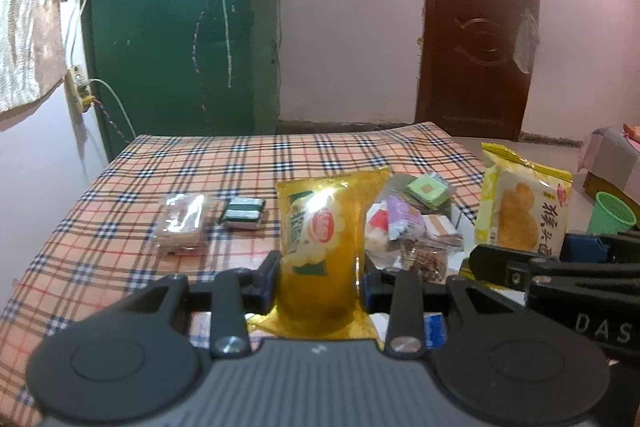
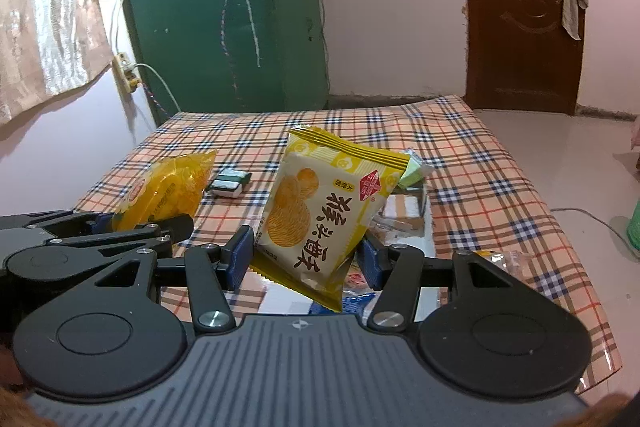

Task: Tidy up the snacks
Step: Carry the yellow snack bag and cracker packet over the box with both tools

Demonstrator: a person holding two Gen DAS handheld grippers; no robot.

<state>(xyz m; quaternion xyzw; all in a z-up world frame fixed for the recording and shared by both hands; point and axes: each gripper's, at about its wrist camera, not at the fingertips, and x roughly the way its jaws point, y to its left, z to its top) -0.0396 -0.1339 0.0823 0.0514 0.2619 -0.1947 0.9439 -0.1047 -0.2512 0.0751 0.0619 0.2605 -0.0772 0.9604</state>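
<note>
While both packets are held clear of the table, each should be carried level and set down flat, apart from the pile. The left claw is clamped on a golden snack bag; the right claw grips a yellow biscuit packet standing upright between its pads. Ahead and right of the left claw lies a heap of mixed snacks; ahead and left, a clear cracker pack and a green-and-white packet. The checked tablecloth is slightly wrinkled. Beyond stand a green door and a brown door.
</note>
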